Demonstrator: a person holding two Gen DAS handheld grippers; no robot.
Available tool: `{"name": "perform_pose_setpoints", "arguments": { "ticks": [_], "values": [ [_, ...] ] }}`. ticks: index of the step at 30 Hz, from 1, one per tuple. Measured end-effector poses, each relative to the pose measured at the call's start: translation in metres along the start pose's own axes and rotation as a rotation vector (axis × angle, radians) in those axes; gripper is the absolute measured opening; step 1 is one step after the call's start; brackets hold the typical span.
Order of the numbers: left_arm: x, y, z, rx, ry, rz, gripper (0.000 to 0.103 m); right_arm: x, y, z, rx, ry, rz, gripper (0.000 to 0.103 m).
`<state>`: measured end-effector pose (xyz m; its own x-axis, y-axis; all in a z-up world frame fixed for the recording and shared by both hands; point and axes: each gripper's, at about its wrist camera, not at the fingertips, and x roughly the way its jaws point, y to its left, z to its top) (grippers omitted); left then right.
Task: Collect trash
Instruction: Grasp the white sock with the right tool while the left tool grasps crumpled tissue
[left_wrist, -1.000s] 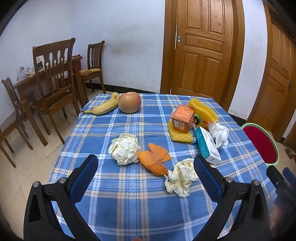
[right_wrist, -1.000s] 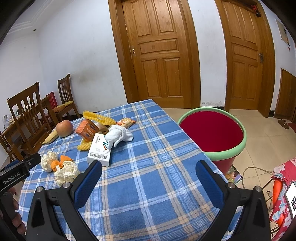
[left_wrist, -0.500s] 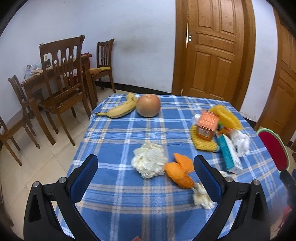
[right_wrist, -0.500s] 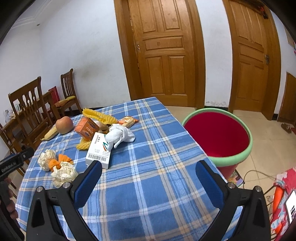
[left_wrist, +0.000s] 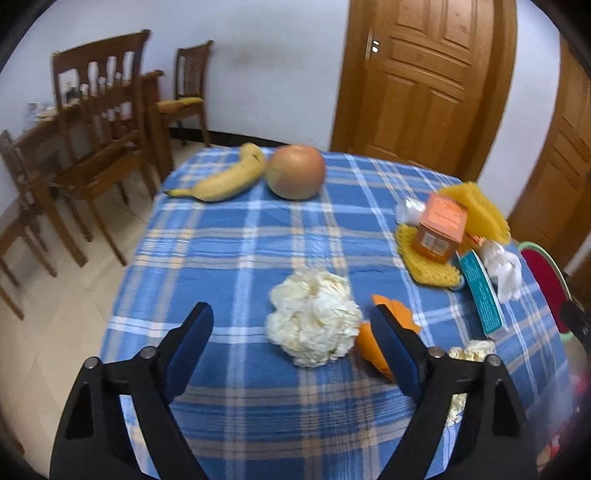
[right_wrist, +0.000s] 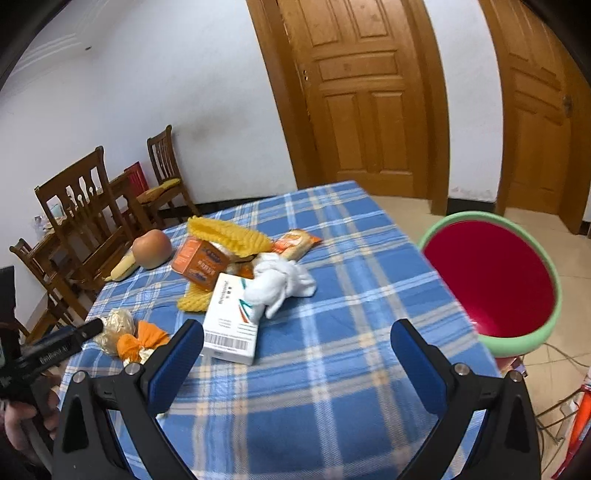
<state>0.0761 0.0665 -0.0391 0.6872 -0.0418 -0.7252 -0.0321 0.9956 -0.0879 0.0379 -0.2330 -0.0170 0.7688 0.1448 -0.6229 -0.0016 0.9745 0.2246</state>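
My left gripper (left_wrist: 291, 321), jaws just narrowing but apart, frames the crumpled tissue (left_wrist: 314, 315) at twelve o'clock, while only my gaping, empty right gripper (right_wrist: 297, 339) sees inside the bin (right_wrist: 491, 280) at two.

Your left claw (left_wrist: 291, 330): two black angular finger arms, each faced with a dark blue pad, round silver screw heads at the pivots. Your right claw (right_wrist: 297, 345): same build, same blue pads and silver screws. Seen from the right wrist, the left claw's black body carries pale printed lettering, too blurred to read.
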Motion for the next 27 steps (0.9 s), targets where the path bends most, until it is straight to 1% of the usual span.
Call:
{"name": "perform_pose_setpoints", "arguments": {
  "ticks": [4, 7, 9, 11, 14, 15, 16, 17, 19, 20, 21, 22, 24, 27],
  "values": [
    [0.014, 0.0, 0.0, 0.018, 0.023, -0.038, 0.078, 0.019, 0.009, 0.008, -0.002, 0.038, -0.024, 0.103],
    [0.025, 0.001, 0.001, 0.027, 0.046, -0.079, 0.071, 0.035, 0.012, 0.015, 0.006, 0.069, -0.046, 0.103],
    [0.03, 0.001, 0.0, 0.026, 0.07, -0.101, 0.06, 0.045, 0.013, 0.02, 0.006, 0.082, -0.071, 0.103],
    [0.036, 0.003, 0.0, 0.014, 0.095, -0.12, 0.053, 0.055, 0.015, 0.023, 0.007, 0.096, -0.091, 0.103],
    [0.038, 0.006, 0.0, -0.01, 0.099, -0.156, 0.048, 0.069, 0.014, 0.025, 0.014, 0.124, -0.102, 0.101],
    [0.038, 0.007, 0.001, -0.016, 0.097, -0.165, 0.047, 0.073, 0.013, 0.025, 0.018, 0.132, -0.103, 0.094],
    [0.037, 0.008, 0.002, -0.021, 0.095, -0.172, 0.046, 0.079, 0.012, 0.026, 0.026, 0.148, -0.101, 0.084],
    [0.036, 0.009, 0.002, -0.026, 0.091, -0.179, 0.045, 0.081, 0.01, 0.026, 0.034, 0.159, -0.096, 0.079],
    [0.032, 0.009, 0.003, -0.031, 0.075, -0.182, 0.044, 0.087, 0.006, 0.025, 0.045, 0.183, -0.072, 0.053],
    [0.03, 0.01, 0.004, -0.033, 0.068, -0.178, 0.044, 0.087, 0.006, 0.024, 0.044, 0.187, -0.067, 0.047],
    [0.025, 0.01, 0.004, -0.04, 0.056, -0.173, 0.044, 0.087, 0.007, 0.023, 0.039, 0.187, -0.064, 0.034],
    [0.021, 0.011, 0.005, -0.047, 0.048, -0.17, 0.044, 0.085, 0.007, 0.023, 0.033, 0.184, -0.063, 0.028],
    [0.013, 0.01, 0.007, -0.057, 0.031, -0.166, 0.044, 0.08, 0.006, 0.022, 0.03, 0.179, -0.047, 0.022],
    [-0.001, 0.003, 0.008, -0.05, 0.012, -0.16, 0.044, 0.07, 0.004, 0.021, 0.028, 0.165, -0.028, 0.019]
  ]
}}
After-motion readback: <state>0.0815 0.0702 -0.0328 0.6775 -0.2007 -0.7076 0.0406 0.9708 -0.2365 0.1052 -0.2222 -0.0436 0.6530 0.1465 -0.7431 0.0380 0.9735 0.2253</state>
